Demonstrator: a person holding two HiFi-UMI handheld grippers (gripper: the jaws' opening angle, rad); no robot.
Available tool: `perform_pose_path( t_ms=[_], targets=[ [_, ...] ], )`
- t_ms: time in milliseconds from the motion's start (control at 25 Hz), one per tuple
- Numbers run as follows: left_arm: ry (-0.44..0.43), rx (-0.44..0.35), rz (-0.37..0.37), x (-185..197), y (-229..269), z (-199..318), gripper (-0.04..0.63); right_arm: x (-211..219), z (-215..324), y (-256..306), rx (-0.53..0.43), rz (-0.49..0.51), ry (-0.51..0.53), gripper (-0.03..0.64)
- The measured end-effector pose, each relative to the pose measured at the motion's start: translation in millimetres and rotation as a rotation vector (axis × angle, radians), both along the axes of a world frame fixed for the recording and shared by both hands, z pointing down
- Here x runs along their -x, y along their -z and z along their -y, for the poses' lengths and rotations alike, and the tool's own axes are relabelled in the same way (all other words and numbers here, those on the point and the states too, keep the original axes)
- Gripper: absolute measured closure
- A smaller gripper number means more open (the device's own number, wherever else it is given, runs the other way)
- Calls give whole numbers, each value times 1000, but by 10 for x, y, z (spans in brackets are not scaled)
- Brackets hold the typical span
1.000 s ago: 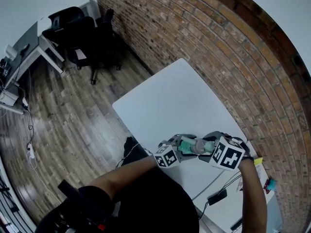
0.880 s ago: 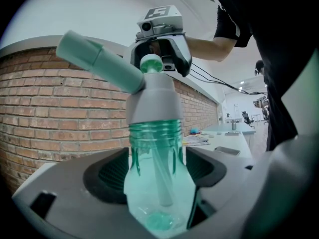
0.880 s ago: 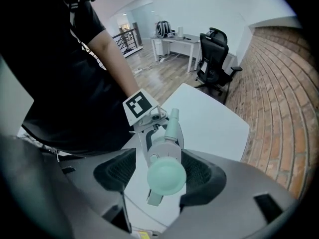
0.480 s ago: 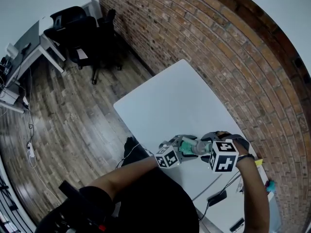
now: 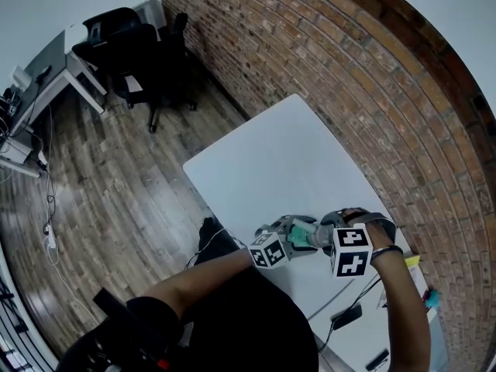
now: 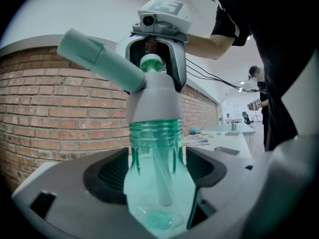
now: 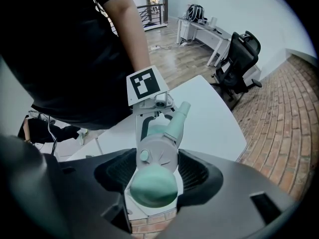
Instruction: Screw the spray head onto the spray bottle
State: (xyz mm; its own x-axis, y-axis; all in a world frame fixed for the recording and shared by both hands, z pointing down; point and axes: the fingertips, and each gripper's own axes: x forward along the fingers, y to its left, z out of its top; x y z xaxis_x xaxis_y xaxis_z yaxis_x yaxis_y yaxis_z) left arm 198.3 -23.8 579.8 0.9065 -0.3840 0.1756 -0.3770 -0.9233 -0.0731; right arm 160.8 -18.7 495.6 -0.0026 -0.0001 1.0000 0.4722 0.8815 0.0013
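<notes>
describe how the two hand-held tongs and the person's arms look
Left tongs and right tongs: grey plastic bodies, dark ribbed pads, each bearing a white cube with black square markers. The arms come out of black short sleeves; a dark band circles the right wrist.

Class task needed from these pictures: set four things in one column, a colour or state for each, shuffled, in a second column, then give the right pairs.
Things
1. spray bottle
2. spray head
3. table
4. office chair

Colour or state
A. white
B. black
C. clear green, gripped by the left hand-held gripper
D. grey, gripped by the right hand-held gripper

Pairs: 1-C, 2-D, 3-A, 4-B
</notes>
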Motion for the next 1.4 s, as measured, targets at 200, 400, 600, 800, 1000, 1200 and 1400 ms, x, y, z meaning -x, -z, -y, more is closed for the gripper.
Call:
perform_pose_path(
  t_ms=[200,400,600,800,1000,1200,1400],
  targets=[
    [1,1,1,4,-2,-4,244,-9,-34,-18,45,-7,-20,353],
    [3,1,-2,-2,7,-4,242,6,-93,-43,104,18,-83,353],
    [3,4,-4,0,3,-5,242,13,-91,-54,104,21,-112,351],
    [3,3,-4,-7,-3,-4,242,18,-80,-59,119,36,-153,351],
    [8,0,-8,3,0,2,242,31,-71,-56,122,40,-179,351],
    [7,1,-7,-4,-6,3,242,24,-59,-65,125,33,-234,351],
    [8,3,-9,0,-9,9,242,34,-35,-64,127,42,-306,351]
  ],
)
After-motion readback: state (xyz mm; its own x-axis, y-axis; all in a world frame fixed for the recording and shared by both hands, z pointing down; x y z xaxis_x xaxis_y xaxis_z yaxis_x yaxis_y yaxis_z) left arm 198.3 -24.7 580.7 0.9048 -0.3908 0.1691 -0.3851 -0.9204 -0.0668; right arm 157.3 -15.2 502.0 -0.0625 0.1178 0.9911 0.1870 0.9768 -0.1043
